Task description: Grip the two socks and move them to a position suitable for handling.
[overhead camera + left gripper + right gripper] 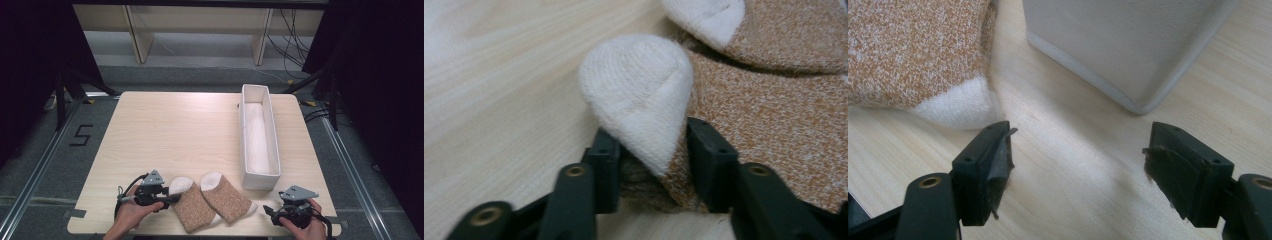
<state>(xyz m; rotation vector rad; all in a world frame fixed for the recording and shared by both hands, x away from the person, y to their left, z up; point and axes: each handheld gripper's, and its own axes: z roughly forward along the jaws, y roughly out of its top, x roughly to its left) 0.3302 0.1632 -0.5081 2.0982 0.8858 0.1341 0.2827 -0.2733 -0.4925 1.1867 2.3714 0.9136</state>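
Two brown knit socks with white toes and heels lie side by side near the table's front edge. My left gripper [172,198] [651,150] has its jaws closed on the left sock [192,207] [639,85] at its white end, and the fabric bunches up between the pads. The right sock [227,197] [784,30] lies just beyond it, touching it. My right gripper [267,210] [1078,150] rests open at the front right with bare table between its fingers. The right sock's [913,45] white tip lies just ahead of its left jaw.
A long, narrow white box [260,180] [1118,40] stands on the right half of the wooden table [165,135], running front to back, its near corner right in front of my right gripper. Floor and shelving legs lie beyond the table's far edge.
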